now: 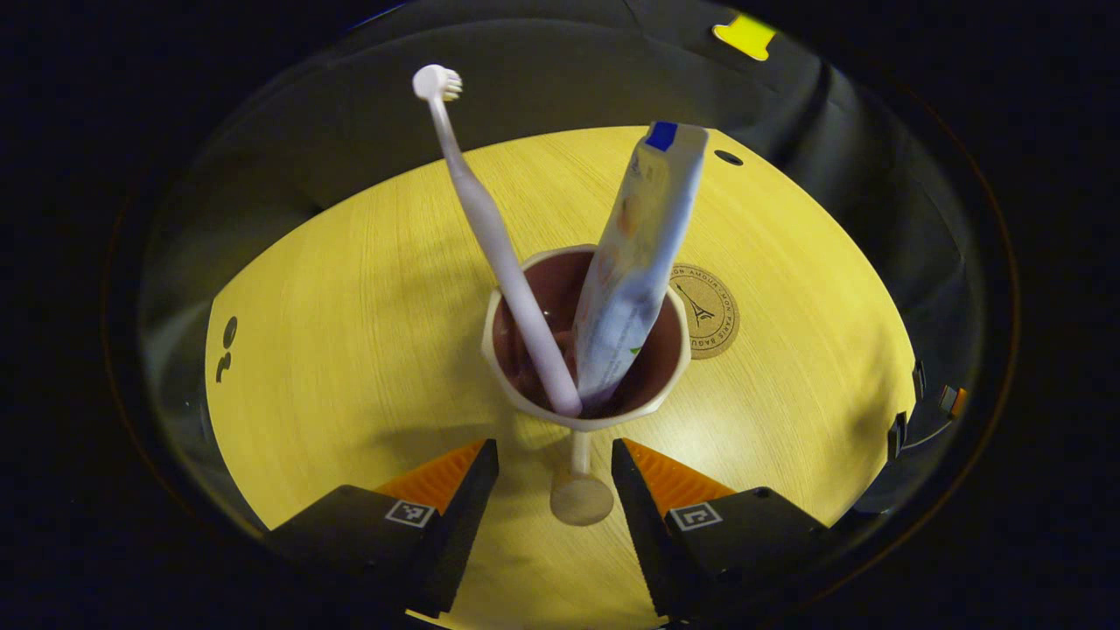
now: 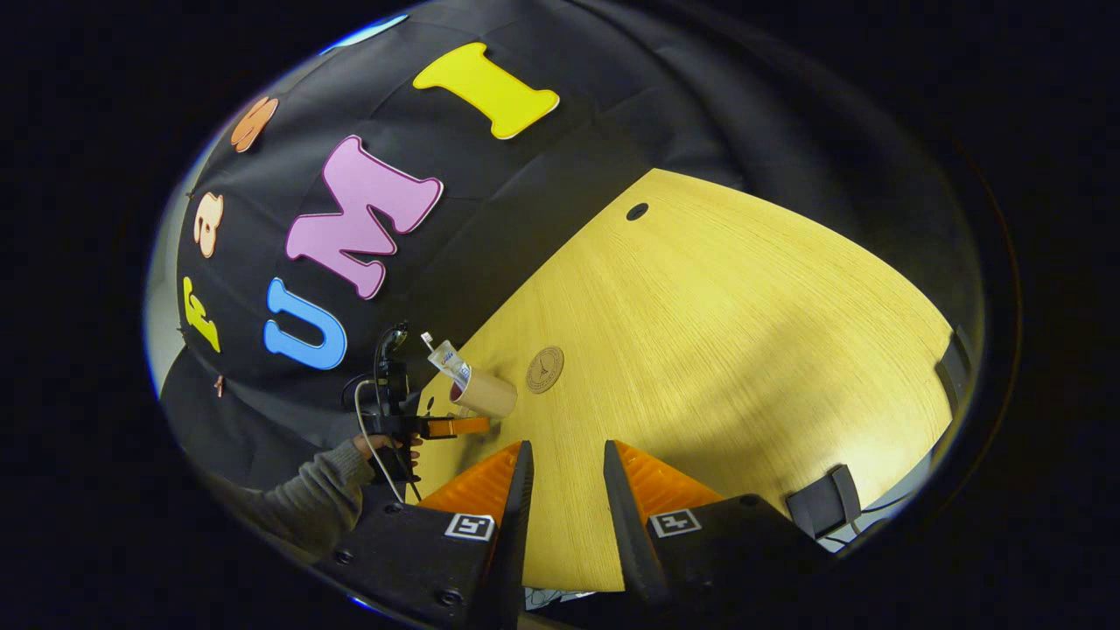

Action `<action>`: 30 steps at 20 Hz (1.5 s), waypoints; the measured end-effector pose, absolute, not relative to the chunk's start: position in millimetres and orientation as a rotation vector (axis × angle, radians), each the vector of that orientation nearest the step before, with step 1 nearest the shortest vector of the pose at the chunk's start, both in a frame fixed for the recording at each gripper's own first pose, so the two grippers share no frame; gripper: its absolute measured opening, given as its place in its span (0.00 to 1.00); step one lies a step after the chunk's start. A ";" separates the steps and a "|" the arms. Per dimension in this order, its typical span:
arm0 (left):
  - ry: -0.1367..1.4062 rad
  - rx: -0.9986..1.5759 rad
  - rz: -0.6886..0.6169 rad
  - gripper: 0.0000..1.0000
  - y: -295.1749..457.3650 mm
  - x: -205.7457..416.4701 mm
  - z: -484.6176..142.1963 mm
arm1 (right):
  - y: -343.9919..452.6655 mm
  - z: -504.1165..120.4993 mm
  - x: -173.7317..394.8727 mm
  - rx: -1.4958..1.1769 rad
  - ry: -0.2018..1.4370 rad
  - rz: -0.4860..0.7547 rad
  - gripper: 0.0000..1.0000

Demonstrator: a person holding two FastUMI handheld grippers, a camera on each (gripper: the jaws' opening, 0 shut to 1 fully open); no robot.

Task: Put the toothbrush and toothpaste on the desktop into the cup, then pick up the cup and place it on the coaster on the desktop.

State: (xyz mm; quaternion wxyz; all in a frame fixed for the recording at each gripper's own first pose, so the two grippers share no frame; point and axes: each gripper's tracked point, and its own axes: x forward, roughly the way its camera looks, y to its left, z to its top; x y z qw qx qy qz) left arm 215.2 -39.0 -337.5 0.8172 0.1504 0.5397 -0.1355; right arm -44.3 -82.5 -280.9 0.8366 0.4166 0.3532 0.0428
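A pale yellow wood-grain worktop point(image 1: 367, 289) carries the things. In the left gripper view a cup point(image 1: 584, 411) stands on it just ahead of the left hand-held gripper point(image 1: 555, 472), holding a toothbrush point(image 1: 490, 227) and a toothpaste tube point(image 1: 634, 262). A round brown coaster point(image 1: 713, 311) lies flat just beyond the cup, to its right. A small dark hole point(image 1: 728, 157) marks the far part of the worktop.

Your tabletop point(image 1: 350, 350) glows bright yellow under overhead light while its surroundings stay dim; soft shadows cross the wood, fisheye bends the edges, and both views are sharp
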 end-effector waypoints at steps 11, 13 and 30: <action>1.226 0.335 -0.265 0.39 -42.4 221.3 -351.4 | -97.0 -285.5 -36.3 0.916 0.750 0.082 0.49; 1.225 0.328 -0.269 0.33 -42.9 221.5 -351.1 | -98.5 -285.9 -35.3 0.923 0.752 0.076 0.49; 1.164 0.334 -0.311 0.32 -66.1 219.8 -326.8 | -97.0 -283.4 -36.1 0.930 0.747 0.086 0.49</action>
